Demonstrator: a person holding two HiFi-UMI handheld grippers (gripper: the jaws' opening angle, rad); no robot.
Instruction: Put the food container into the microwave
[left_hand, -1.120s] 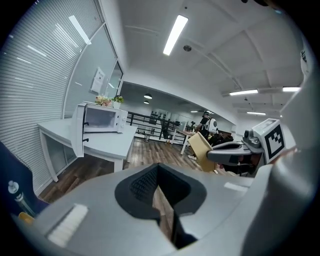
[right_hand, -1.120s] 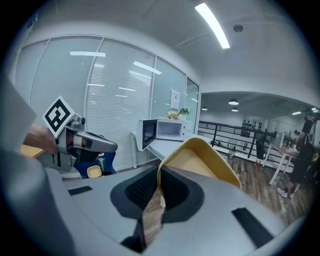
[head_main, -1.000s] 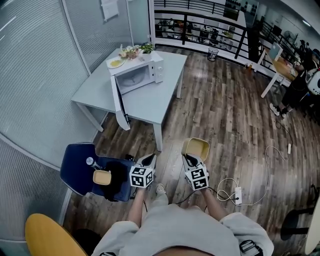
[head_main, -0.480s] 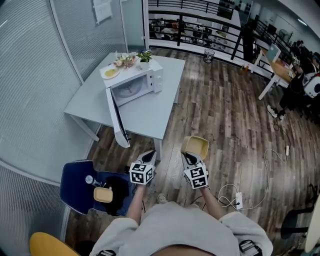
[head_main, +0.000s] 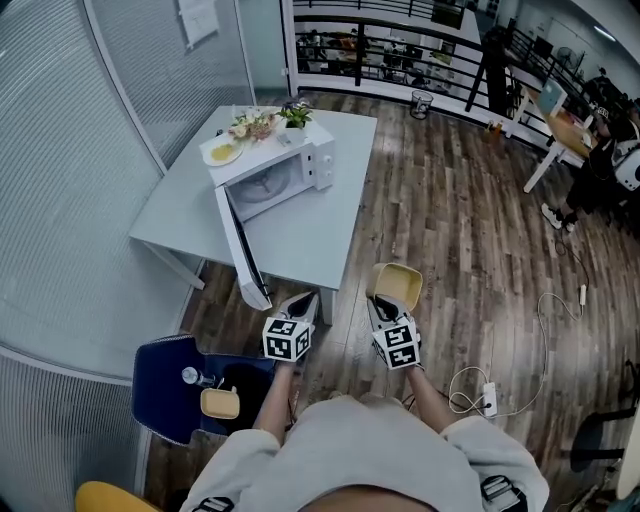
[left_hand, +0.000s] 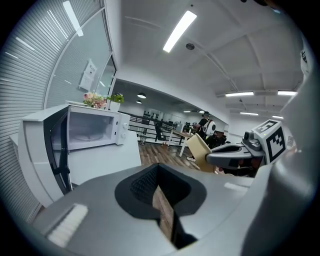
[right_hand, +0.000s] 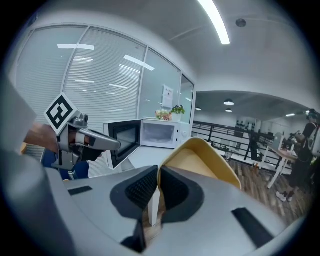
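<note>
A white microwave (head_main: 268, 170) stands on a grey table (head_main: 300, 225) with its door (head_main: 240, 245) swung wide open toward me; its cavity is empty. My right gripper (head_main: 380, 305) is shut on the rim of a yellow food container (head_main: 397, 284), held tilted above the wooden floor, short of the table's near edge. In the right gripper view the container (right_hand: 200, 160) rises from the pads, with the microwave (right_hand: 157, 134) beyond. My left gripper (head_main: 305, 300) is shut and holds nothing, level with the right one. The left gripper view shows the microwave (left_hand: 90, 130) ahead.
A plate (head_main: 225, 152) and flowers (head_main: 255, 125) sit on top of the microwave. A blue chair (head_main: 165, 390) at lower left carries a second yellow container (head_main: 220, 403) and a bottle (head_main: 190, 376). A power strip (head_main: 487, 395) with cable lies on the floor at right.
Both grippers and the person have advanced toward the table; the microwave's open door now lies closer to the grippers and the blue chair has dropped behind. The right gripper's hold on the container is unchanged.
</note>
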